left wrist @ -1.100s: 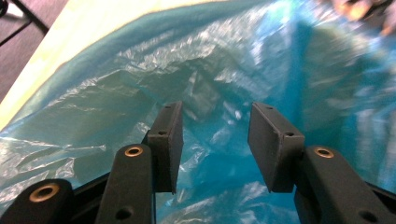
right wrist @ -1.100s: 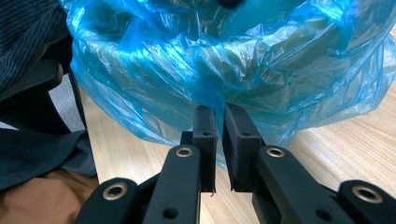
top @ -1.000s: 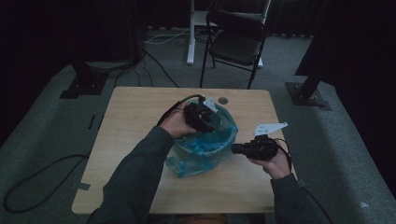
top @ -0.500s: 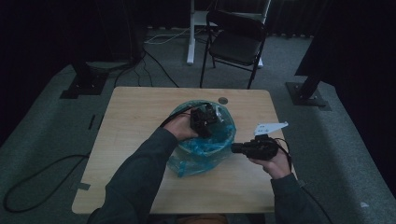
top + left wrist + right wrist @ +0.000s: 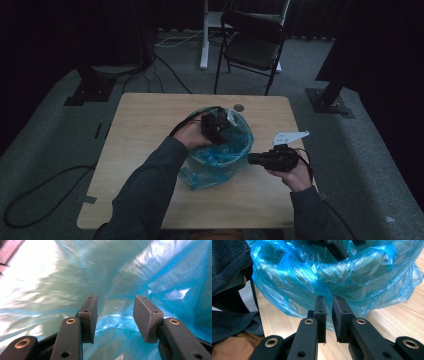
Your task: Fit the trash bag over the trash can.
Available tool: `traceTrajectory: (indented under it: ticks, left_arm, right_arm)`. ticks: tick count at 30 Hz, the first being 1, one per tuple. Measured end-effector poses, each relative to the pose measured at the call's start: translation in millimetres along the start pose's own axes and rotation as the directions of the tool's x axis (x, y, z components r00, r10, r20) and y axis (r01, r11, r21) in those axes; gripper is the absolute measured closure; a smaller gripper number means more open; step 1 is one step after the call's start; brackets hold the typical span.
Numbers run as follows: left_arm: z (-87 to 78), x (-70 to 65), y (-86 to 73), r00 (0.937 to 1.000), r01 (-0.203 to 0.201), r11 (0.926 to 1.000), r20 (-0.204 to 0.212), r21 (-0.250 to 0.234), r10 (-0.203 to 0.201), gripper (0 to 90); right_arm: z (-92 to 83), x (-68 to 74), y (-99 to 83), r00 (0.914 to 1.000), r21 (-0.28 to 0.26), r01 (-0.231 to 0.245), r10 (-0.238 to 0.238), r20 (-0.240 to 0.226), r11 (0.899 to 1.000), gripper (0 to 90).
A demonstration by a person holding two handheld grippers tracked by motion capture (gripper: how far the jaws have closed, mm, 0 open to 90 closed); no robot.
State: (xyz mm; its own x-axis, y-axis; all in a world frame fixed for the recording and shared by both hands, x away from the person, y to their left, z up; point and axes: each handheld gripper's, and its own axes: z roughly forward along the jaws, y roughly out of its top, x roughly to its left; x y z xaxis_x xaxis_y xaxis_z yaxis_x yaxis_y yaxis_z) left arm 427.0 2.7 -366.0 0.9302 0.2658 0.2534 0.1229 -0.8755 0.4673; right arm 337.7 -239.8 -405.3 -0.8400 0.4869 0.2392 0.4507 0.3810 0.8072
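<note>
The blue bag (image 5: 220,160) sits near the middle of the tabletop (image 5: 140,150), a little toward 3 o'clock, its mouth open upward over what looks like a round bin beneath the film. Crumpled plastic spills from its base toward 6 o'clock.

The left tool (image 5: 216,124) is at the bag's 12 o'clock rim and dips into the mouth. In the left gripper view (image 5: 115,317) its jaws stand spread, with loose blue film behind and below them and nothing pinched between the pads.

The right tool (image 5: 252,159) lies level at the bag's 3 o'clock side, tip against the outer wall. In the right gripper view (image 5: 329,312) its jaws are narrowly parted and have just been opening; the bag's film lies right at their tips, and whether any fold runs into the slit between them I cannot tell.

The left hand (image 5: 189,136) reaches in from 7 o'clock in a dark sleeve (image 5: 150,190); the right hand (image 5: 295,175) comes from 5 o'clock. A small round disc (image 5: 239,107) lies on the tabletop just beyond the bag at 12 o'clock. Past the tabletop's far edge stands a black chair (image 5: 252,45) on the grey floor (image 5: 60,130).
</note>
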Motion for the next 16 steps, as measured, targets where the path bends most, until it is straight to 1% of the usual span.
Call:
traceTrajectory:
  ticks: [1, 2, 3, 5, 6, 7, 8, 11, 13, 15, 16]
  left_arm:
    - [-7.0, 1.4, -1.6, 0.9999, 0.007, 0.9994, -0.008, -0.035, -0.008, 54.5]
    - [-11.7, 1.8, -2.7, 0.9997, 0.020, 0.9981, -0.008, -0.058, -0.021, 54.5]
    - [-18.6, 2.4, -4.4, 0.9993, 0.035, 0.9950, -0.011, -0.093, -0.036, 54.5]
    - [-34.9, 2.3, -9.4, 0.9976, 0.063, 0.9840, -0.018, -0.167, -0.067, 54.5]
    - [-39.9, 1.7, -11.5, 0.9970, 0.066, 0.9805, -0.029, -0.185, -0.072, 54.4]
    - [-39.9, 1.7, -11.5, 0.9970, 0.066, 0.9805, -0.029, -0.185, -0.072, 54.5]
    - [-53.6, 1.6, -21.1, 0.9931, 0.091, 0.9664, -0.050, -0.240, -0.106, 54.5]
    - [-66.0, 2.6, -35.7, 0.9856, 0.118, 0.9512, -0.083, -0.285, -0.147, 54.1]
    - [-73.7, 4.5, -45.1, 0.9797, 0.142, 0.9403, -0.092, -0.309, -0.178, 53.6]
    - [-81.5, 5.7, -54.1, 0.9720, 0.156, 0.9253, -0.112, -0.345, -0.206, 53.4]
    - [-84.9, 6.3, -58.5, 0.9680, 0.168, 0.9166, -0.115, -0.363, -0.223, 53.4]
  right_arm:
    - [-0.5, -0.3, -0.1, 1.0000, -0.001, -0.002, 0.002, 0.001, 1.000, 81.5]
    - [-1.1, -0.6, -0.2, 1.0000, -0.002, -0.001, 0.001, 0.002, 1.000, 81.5]
    - [-1.3, -0.8, -0.3, 1.0000, -0.002, -0.001, 0.001, 0.002, 1.000, 81.4]
    - [-1.7, -0.9, -0.5, 1.0000, -0.005, -0.002, 0.002, 0.002, 1.000, 81.3]
    - [-1.9, -1.0, -0.5, 1.0000, -0.006, 0.000, 0.000, 0.003, 1.000, 81.3]
    - [-1.9, -1.0, -0.5, 1.0000, -0.006, 0.000, 0.000, 0.003, 1.000, 81.3]
    - [-2.1, -0.9, -0.5, 1.0000, -0.007, -0.001, 0.001, 0.004, 1.000, 81.3]
    - [-4.0, -0.4, -0.1, 1.0000, -0.013, -0.001, 0.002, 0.008, 1.000, 81.1]
    - [-5.1, -0.7, 0.1, 1.0000, -0.018, 0.001, -0.001, 0.008, 1.000, 79.5]
    - [-6.6, -1.0, 0.5, 1.0000, -0.027, 0.002, -0.002, 0.004, 1.000, 77.0]
    - [-7.3, -1.2, 0.8, 1.0000, -0.030, 0.004, -0.004, 0.003, 1.000, 75.5]
